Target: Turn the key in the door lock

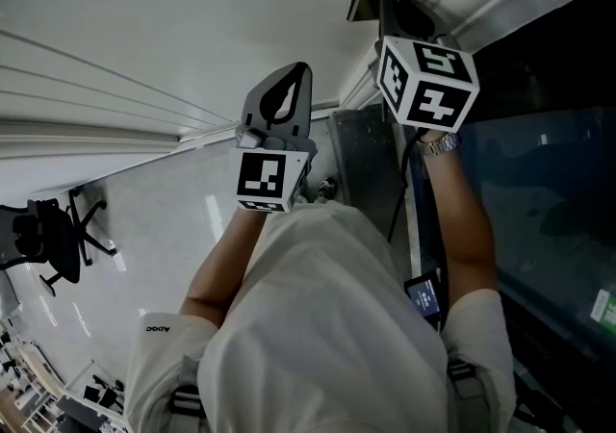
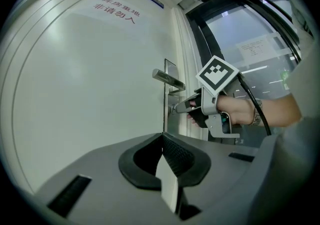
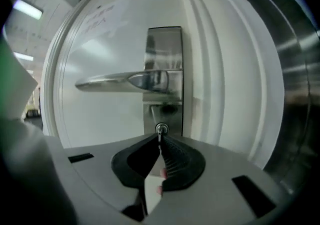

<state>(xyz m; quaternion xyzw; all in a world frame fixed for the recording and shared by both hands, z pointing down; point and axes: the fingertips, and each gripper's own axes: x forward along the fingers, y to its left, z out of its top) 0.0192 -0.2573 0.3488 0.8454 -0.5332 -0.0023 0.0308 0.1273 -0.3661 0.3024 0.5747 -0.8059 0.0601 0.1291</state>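
A steel lock plate (image 3: 164, 49) on the white door carries a lever handle (image 3: 125, 81) and, below it, the lock cylinder (image 3: 161, 129). My right gripper (image 3: 159, 141) is shut on a small silver key (image 3: 159, 137) that sits in the cylinder. The left gripper view shows the right gripper (image 2: 178, 108) level against the plate, under the handle (image 2: 167, 80). My left gripper (image 2: 162, 139) is shut with nothing in it. It is held back from the door, to the left of the lock. In the head view the left gripper (image 1: 289, 85) points at the door.
A dark-framed glass panel (image 2: 250, 54) stands right of the door, past the white door frame (image 3: 220, 69). Red lettering (image 2: 116, 9) marks the door's upper part. Office chairs (image 1: 53, 239) stand on the floor far to the left. A cable (image 2: 257, 109) runs from the right gripper.
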